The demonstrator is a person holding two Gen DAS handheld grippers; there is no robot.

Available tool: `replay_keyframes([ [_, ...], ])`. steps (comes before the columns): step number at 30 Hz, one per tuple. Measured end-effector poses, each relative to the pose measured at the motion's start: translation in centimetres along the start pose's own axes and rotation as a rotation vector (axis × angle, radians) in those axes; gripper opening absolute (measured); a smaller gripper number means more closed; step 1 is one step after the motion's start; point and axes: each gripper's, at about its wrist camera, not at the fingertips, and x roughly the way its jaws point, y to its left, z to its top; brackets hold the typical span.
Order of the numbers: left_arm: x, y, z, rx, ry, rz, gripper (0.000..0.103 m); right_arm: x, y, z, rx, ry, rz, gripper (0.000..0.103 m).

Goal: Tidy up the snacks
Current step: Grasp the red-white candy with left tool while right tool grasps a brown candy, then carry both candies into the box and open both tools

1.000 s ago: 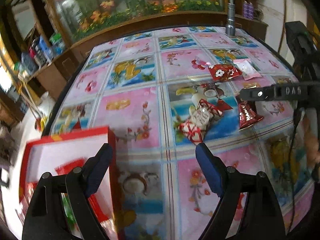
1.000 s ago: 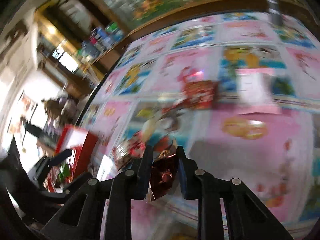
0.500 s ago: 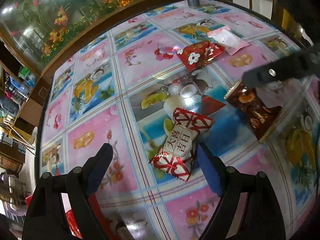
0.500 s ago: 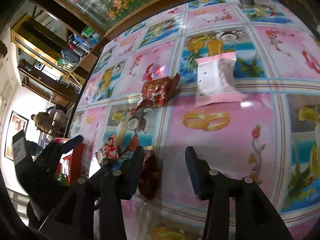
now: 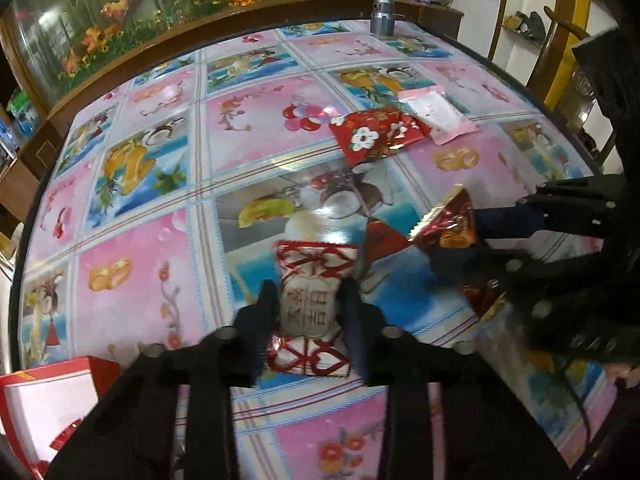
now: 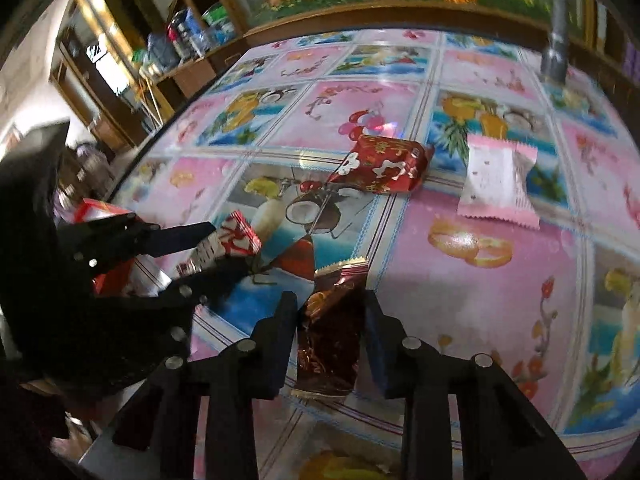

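The left gripper (image 5: 309, 303) is clamped on a red-and-white packet (image 5: 310, 304), a plump pillow wrapper with red heart-pattern ends and a pale middle panel bearing two dark characters. It sits low over the tablecloth (image 5: 240, 120), near the middle of the table. From the right wrist view the same packet (image 6: 224, 246) shows only its crimped end between the black fingers (image 6: 180, 238).

The right gripper (image 6: 328, 320) is closed on a dark foil packet (image 6: 330, 332), glossy maroon with a gold serrated edge and an orange picture; its print is too crumpled to read, and it looks raised off the cloth, though that is hard to judge. In the left view this foil packet (image 5: 452, 224) is half hidden by the gripper.

Farther back lie a red packet (image 6: 384, 166) with a white flower and a pink packet (image 6: 496, 182), just apart. A red box (image 5: 48, 400) is cut off at the lower left corner, its contents unclear
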Motion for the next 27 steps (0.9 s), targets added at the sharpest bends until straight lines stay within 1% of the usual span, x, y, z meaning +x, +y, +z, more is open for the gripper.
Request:
replay_keyframes([
  [2, -0.1, -0.5, -0.2, 0.006, -0.007, 0.025, 0.023, 0.0, 0.4, -0.2, -0.028, -0.004, -0.019, 0.032],
  [3, -0.2, -0.5, -0.3, -0.002, -0.012, 0.025, 0.023, 0.0, 0.3, -0.2, -0.028, -0.004, -0.015, 0.032],
  [9, -1.4, 0.3, -1.8, -0.087, -0.031, -0.01, 0.021, -0.2, -1.0, 0.1, 0.045, -0.008, 0.057, 0.031],
  [13, -3.2, 0.9, -2.9, -0.135, -0.056, -0.008, 0.021, -0.2, -1.0, 0.4, 0.059, -0.022, 0.092, 0.031],
  [17, -5.6, 0.9, -4.3, -0.155, -0.098, -0.019, 0.022, -0.8, -0.7, 0.5, 0.066, -0.065, 0.11, 0.031],
  [20, -7.5, 1.1, -5.4, -0.159, -0.133, -0.015, 0.022, -1.3, 0.3, 0.5, 0.061, -0.107, 0.113, 0.031],
  [22, -9.1, 1.6, -6.1, -0.168, -0.163, -0.001, 0.022, -1.6, 1.3, 0.6, 0.053, -0.134, 0.131, 0.031],
  [25, -11.0, 2.4, -6.9, -0.172, -0.203, 0.034, 0.022, -2.1, 3.3, 0.7, 0.014, -0.198, 0.146, 0.031],
  [27, -12.1, 3.2, -7.5, -0.184, -0.227, 0.058, 0.022, -2.1, 4.5, 1.0, 0.022, -0.225, 0.178, 0.031],
])
